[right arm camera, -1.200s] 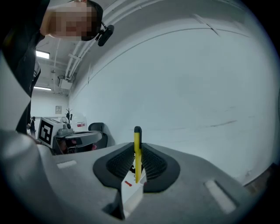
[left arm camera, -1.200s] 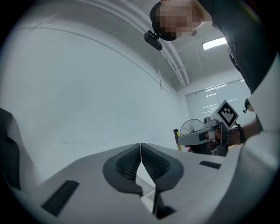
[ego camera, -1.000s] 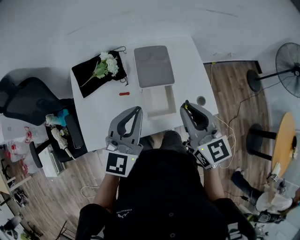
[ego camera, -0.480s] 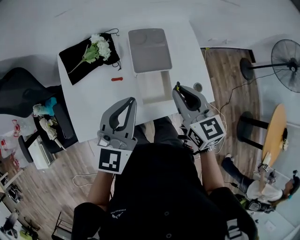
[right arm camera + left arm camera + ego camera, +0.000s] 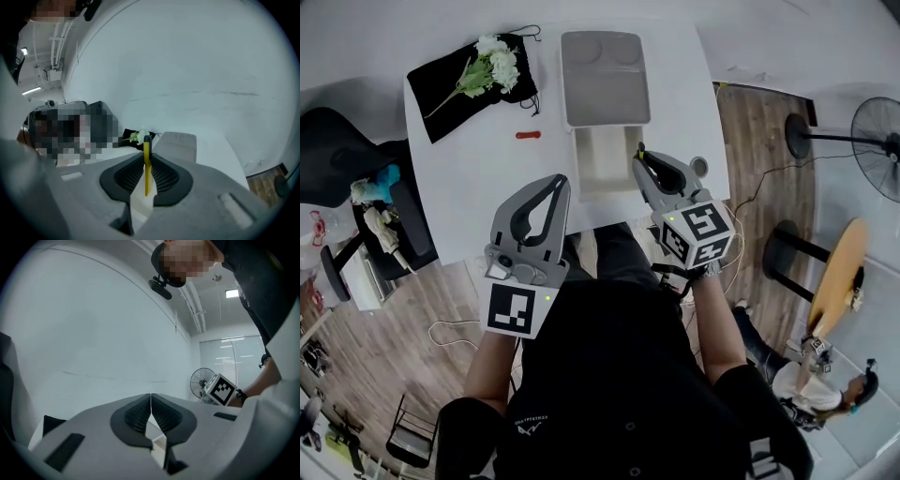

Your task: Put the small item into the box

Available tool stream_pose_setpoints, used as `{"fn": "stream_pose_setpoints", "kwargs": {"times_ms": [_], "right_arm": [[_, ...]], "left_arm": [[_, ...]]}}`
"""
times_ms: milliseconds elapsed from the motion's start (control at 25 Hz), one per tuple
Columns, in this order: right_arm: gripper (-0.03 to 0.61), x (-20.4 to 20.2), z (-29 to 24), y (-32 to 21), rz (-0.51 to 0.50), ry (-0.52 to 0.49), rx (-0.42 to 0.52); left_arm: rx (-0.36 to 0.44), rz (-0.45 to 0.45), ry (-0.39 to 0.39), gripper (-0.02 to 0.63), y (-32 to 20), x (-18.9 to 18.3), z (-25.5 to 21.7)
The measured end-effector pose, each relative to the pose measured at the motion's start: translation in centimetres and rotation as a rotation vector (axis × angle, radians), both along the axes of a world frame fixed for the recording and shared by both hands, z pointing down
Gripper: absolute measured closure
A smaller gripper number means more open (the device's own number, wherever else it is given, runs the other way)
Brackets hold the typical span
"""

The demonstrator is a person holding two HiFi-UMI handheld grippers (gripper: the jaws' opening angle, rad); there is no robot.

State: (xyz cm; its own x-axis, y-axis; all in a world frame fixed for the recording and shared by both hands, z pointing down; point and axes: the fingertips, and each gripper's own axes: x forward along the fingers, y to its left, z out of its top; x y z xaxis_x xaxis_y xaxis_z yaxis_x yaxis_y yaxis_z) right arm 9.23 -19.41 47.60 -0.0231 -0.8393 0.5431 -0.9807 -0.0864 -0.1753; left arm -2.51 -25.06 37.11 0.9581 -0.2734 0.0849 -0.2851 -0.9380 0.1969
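An open grey-white box (image 5: 602,164) sits on the white table (image 5: 469,178), its lid (image 5: 605,66) folded back. Left of the box lies a small red item (image 5: 528,135). My right gripper (image 5: 640,152) hovers at the tray's right edge, shut on a thin yellow stick with a dark tip (image 5: 146,164); in the right gripper view the lid (image 5: 176,143) lies beyond the jaws. My left gripper (image 5: 560,178) hangs over the table's near edge, shut with nothing in it (image 5: 151,395).
A black bag with white flowers (image 5: 473,70) lies at the table's far left corner. A small grey round object (image 5: 700,166) rests near the right edge. A black chair (image 5: 337,159) stands left of the table, a floor fan (image 5: 877,127) to the right.
Both grippers have moved forward toward the table. The right one, still holding the yellow stick, now reaches the box tray's right edge. The red item has not moved.
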Motion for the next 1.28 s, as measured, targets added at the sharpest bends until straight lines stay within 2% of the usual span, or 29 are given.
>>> {"fn": "stream_pose_setpoints", "kwargs": {"times_ms": [360,760,1280], "right_arm": [[0.523,1.5,5.7,-2.1,-0.043,-0.063,-0.096],[0.523,1.3,11.7,-3.0,-0.097,-0.117,-0.254],[0.523,0.1,17.8,-3.1,-0.170,-0.146,-0.449]], "left_arm": [[-0.028,-0.047,-0.037,0.607,-1.0,1.9,1.9],[-0.043,-0.079,-0.061,0.607,-1.0,3.1,2.5],[-0.072,-0.160,-0.098,0.607,-2.2,2.7,4.3]]}}
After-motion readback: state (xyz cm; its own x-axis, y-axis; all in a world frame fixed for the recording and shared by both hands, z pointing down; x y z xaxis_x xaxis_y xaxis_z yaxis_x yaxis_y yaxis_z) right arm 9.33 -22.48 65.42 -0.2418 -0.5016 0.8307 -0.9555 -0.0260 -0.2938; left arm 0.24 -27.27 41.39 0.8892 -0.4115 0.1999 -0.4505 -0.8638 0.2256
